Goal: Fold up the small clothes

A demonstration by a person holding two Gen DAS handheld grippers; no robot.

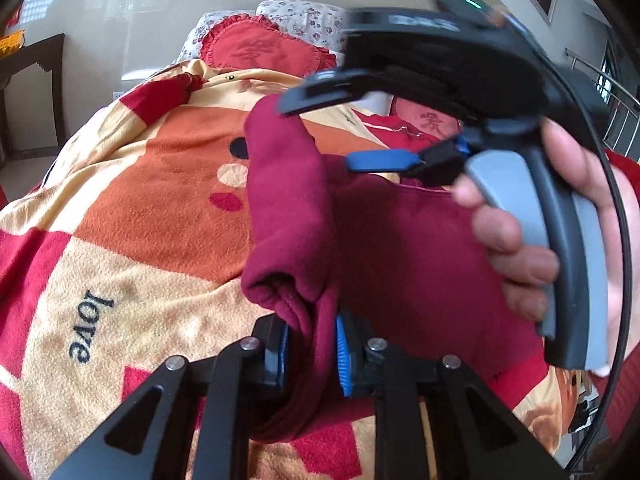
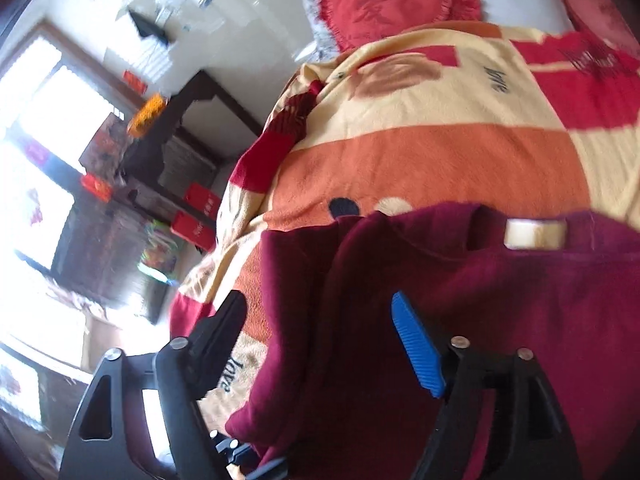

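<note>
Pinching a bunched fold of the maroon garment (image 1: 320,240) between blue pads, L gripper (image 1: 312,346) keeps the cloth raised off the blanket (image 1: 120,208) — prob. so a section can be turned over. R gripper (image 2: 320,344), jaws spread wide, straddles the same cloth without clamping it; likely mid-reposition for a fresh hold. R hand (image 1: 560,216) wrapped round the grey handle, seen from L wrist view. Garment lies across the bed's middle, white neck label (image 2: 535,233) facing up. Counted: 1 garment, 2 grippers, 1 blanket, 2 red heart cushions (image 2: 396,4).
</note>
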